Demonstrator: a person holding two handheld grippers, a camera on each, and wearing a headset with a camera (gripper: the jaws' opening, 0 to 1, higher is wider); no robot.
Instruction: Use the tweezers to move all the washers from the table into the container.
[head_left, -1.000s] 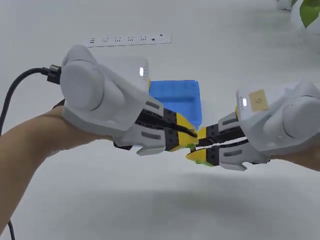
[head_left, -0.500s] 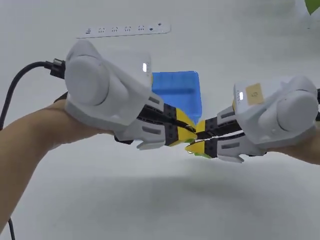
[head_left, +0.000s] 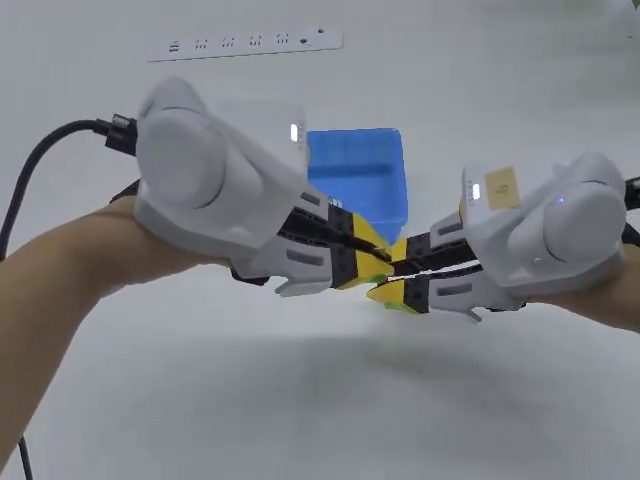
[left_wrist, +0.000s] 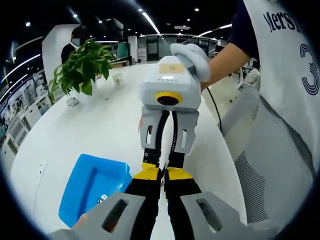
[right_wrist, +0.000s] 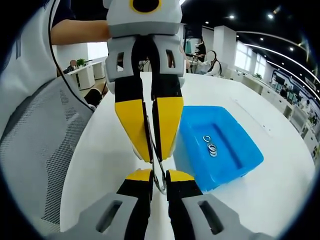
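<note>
Over a white table (head_left: 300, 400), the left gripper (head_left: 378, 262) and right gripper (head_left: 400, 278) meet nose to nose at mid-frame, before the blue container (head_left: 345, 160) at upper centre. Both jaw pairs appear pressed onto the slim tweezers (right_wrist: 156, 165). A few washers (right_wrist: 211, 145) lie inside the container. If either lets go early or pulls askew, the tweezers could twist or drop.

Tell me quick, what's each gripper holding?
Left gripper: closed on the tweezers.
Right gripper: closed on the same tweezers.
</note>
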